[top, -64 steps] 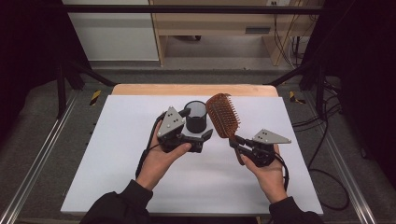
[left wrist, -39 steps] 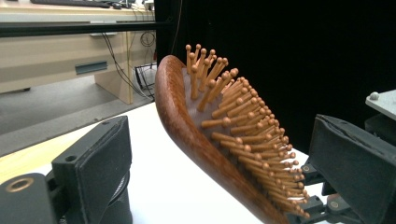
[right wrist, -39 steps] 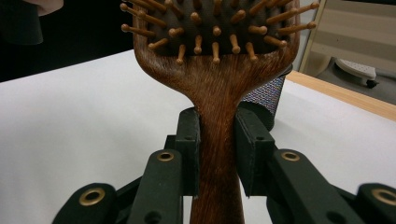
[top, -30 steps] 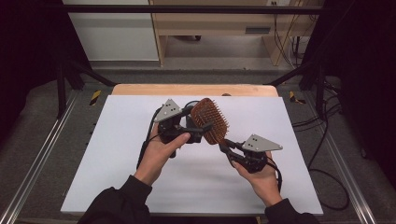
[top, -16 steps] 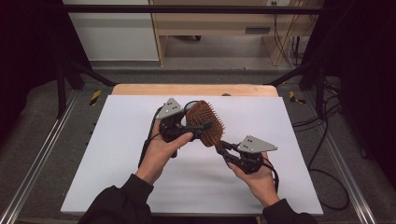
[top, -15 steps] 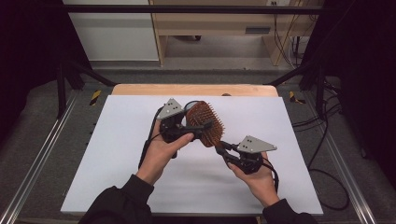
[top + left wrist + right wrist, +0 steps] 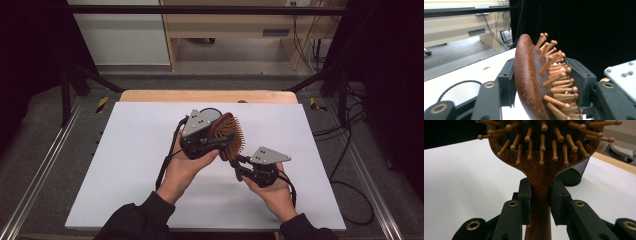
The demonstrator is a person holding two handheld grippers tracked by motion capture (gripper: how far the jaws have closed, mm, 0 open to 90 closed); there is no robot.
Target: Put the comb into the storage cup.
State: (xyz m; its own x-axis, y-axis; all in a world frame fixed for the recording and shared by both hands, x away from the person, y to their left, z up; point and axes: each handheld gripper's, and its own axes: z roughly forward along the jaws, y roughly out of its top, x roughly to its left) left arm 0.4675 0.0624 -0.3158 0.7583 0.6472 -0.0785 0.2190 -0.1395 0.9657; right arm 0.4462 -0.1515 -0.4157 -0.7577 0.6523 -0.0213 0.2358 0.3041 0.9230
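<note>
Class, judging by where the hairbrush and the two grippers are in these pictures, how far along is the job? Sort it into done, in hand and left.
Done: the hairbrush is off the white table. In hand: the right gripper clamps its handle, and the left gripper grips its head across back and bristles, like a handover. Left: one gripper must let go; perhaps the brush goes to the mesh cup, though that is a guess.

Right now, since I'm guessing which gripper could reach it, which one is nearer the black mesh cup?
Left. The left gripper clamps the hairbrush head right beside the mesh cup; the right gripper holds the handle, farther toward the person.
</note>
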